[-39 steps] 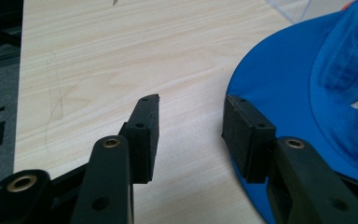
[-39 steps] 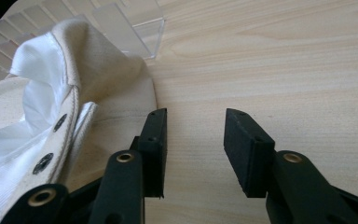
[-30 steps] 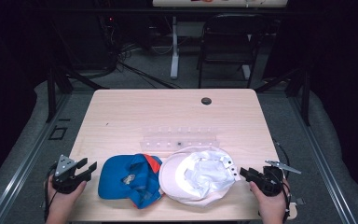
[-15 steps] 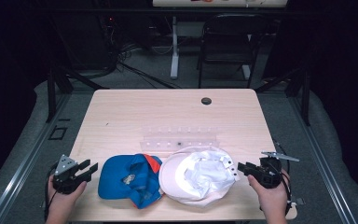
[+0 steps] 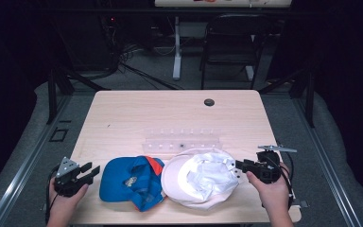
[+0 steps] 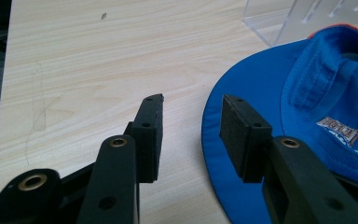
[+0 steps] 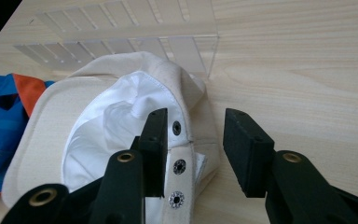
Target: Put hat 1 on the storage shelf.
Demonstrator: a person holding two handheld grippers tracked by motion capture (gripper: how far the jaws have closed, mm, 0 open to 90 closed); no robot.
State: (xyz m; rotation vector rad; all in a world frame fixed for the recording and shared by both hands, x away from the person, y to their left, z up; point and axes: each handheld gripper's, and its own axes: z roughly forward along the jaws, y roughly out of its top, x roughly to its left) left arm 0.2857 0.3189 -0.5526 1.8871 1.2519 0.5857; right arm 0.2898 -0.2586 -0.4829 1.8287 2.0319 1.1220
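The white cap [image 5: 201,177] is laid upside down on the counter [image 5: 170,113], touching the blue cap [image 5: 130,179]. The right gripper [image 7: 193,123] is held wide over its snap strap [image 7: 179,172]; the left gripper [image 6: 191,119] is held wide beside the blue brim.

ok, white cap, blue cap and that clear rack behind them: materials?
White cap: matte woven fabric, likely cotton, stitched seams, metal-looking snaps on the strap.
Blue cap: similar woven cloth, stitched band, embroidered logo.
Clear rack: transparent rigid plastic, probably acrylic, glossy with bright edges.
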